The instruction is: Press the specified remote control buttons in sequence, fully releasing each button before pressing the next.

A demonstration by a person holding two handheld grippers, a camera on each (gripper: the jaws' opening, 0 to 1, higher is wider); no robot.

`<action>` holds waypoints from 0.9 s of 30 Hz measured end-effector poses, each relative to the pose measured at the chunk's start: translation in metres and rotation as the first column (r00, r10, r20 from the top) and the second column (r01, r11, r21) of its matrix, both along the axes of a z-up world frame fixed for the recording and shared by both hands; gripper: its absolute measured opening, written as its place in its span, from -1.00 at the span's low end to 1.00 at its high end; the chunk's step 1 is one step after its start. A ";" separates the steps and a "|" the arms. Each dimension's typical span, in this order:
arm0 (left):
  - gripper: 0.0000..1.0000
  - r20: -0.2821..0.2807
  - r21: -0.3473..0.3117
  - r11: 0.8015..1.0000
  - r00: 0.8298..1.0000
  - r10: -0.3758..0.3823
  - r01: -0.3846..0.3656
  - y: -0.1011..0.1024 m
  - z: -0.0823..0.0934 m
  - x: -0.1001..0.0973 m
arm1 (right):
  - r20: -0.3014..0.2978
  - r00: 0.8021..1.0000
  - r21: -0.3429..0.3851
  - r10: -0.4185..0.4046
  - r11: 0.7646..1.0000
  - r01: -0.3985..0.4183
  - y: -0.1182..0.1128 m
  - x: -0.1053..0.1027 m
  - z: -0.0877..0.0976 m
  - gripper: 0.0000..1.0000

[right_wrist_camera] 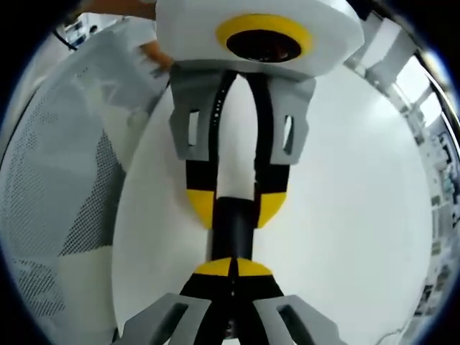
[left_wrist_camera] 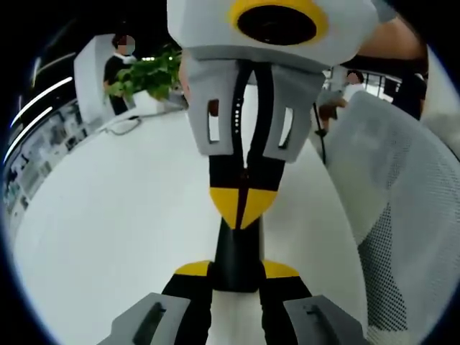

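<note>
A slim black remote control (left_wrist_camera: 236,248) stands between the yellow-tipped jaws of my left gripper (left_wrist_camera: 236,270), which is shut on its sides. My right gripper (left_wrist_camera: 244,205) comes in from the top of the left gripper view, jaws shut together, its yellow tips down against the remote's far part. In the right gripper view, my right gripper (right_wrist_camera: 233,267) has its tips closed on the near end of the remote (right_wrist_camera: 233,228). Beyond it, the left gripper (right_wrist_camera: 235,205) holds the remote from both sides. The buttons are hidden.
A white round table (left_wrist_camera: 129,215) lies under both grippers. A white mesh chair (left_wrist_camera: 402,208) stands at its edge, also seen as the chair (right_wrist_camera: 50,180). A green plant (left_wrist_camera: 147,75) and a person (left_wrist_camera: 118,68) are at the table's far side.
</note>
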State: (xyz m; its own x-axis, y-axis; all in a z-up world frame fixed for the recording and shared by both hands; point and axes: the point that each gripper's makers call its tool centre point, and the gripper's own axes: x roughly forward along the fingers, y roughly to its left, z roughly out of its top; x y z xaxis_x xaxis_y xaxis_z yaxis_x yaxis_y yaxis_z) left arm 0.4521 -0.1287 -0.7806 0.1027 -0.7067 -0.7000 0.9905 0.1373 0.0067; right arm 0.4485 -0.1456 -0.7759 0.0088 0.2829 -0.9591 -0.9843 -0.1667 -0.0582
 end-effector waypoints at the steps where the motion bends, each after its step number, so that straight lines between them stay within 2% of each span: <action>1: -0.53 0.000 0.001 1.000 1.000 0.000 0.000 0.000 0.000 0.000 | 0.006 1.000 -0.004 0.010 1.000 -0.010 0.000 -0.001 0.000 -1.00; 17: -0.53 0.000 0.010 1.000 1.000 -0.001 0.001 0.000 -0.001 -0.001 | -0.002 1.000 0.034 -0.017 0.999 0.017 -0.002 0.000 0.002 -1.00; 27: -0.53 0.000 0.015 1.000 1.000 -0.004 0.004 0.000 -0.001 0.000 | 0.001 0.999 0.087 -0.050 0.995 0.049 -0.001 0.007 0.013 -1.00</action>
